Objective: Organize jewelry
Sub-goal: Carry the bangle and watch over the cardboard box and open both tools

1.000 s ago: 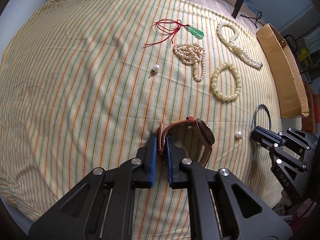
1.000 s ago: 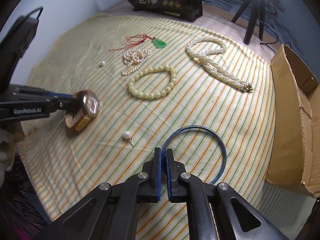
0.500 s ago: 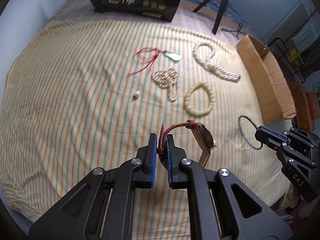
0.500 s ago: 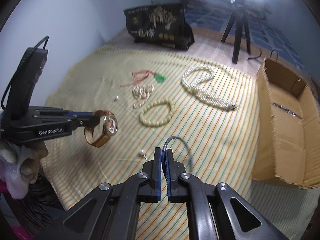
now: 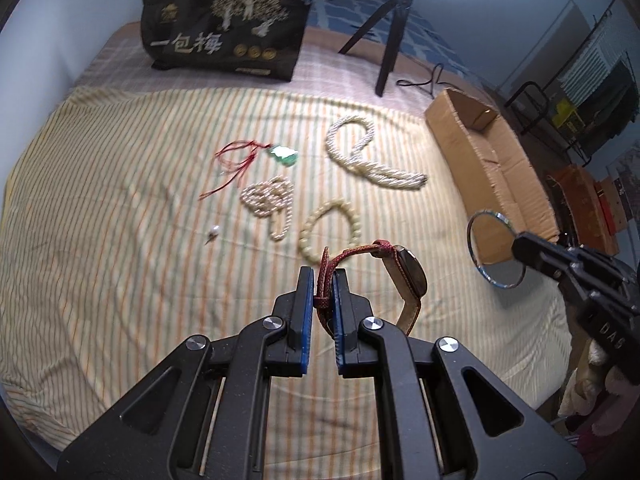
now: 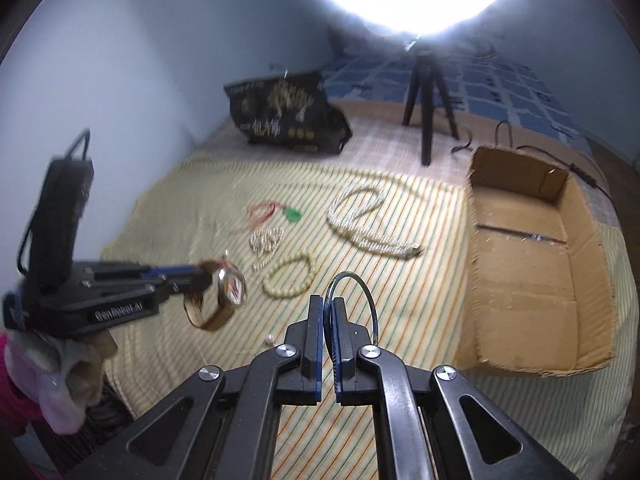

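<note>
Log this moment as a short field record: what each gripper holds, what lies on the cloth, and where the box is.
left gripper: shut on watch strap, held above the cloth
right gripper: shut on bangle, held above the cloth
cloth: striped, covers the bed
on cloth: rope necklace, bead bracelet, pearl strand, green pendant on red cord, pearl earring
box: cardboard, open, at the cloth's right edge
behind cloth: black bag, tripod

Both grippers, left gripper and right gripper, are black, blue-padded, silver-screwed; a pink sleeve shows.
</note>
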### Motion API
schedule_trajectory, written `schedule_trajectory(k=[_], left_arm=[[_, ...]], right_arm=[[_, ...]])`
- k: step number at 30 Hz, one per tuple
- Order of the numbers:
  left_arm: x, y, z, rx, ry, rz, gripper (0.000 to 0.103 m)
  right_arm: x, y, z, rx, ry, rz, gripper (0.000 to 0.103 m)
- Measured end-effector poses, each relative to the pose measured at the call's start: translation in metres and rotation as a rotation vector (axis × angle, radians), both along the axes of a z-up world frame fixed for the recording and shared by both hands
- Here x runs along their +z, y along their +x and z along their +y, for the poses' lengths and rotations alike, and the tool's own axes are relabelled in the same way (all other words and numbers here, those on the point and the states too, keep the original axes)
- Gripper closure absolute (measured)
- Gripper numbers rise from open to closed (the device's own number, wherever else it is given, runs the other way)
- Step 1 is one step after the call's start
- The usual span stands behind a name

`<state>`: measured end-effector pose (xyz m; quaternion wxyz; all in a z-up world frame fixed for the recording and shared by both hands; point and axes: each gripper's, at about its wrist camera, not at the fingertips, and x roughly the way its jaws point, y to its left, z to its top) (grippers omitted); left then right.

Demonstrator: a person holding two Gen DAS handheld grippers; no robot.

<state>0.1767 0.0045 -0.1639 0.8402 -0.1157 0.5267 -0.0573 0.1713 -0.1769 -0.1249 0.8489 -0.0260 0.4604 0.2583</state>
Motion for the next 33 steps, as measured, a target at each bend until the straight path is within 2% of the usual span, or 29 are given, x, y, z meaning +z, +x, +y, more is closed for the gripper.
schedule_trajectory(k=[9, 14, 25, 33], left_arm=[[0.027, 0.008, -0.037, -0.055, -0.01, -0.075, 0.096], [0.036, 0.017, -0.065, -0.095, -0.025, -0.1, 0.096], [0.044, 0.05, -0.132, -0.174, -0.068, -0.125, 0.096], [0.029, 0.07, -0.174, -0.23, -0.09, -0.105, 0.096]], right_arm=[[0.039, 0.016, -0.036, -0.09, 0.05, -0.081, 0.102], [0.047, 0.027, -0.063, -0.17, 0.015, -0.122, 0.102], [0.035, 0.053, -0.122, -0.309, 0.012, -0.092, 0.102], [0.021, 0.071, -0.149, -0.377, 0.03, -0.061, 0.102]])
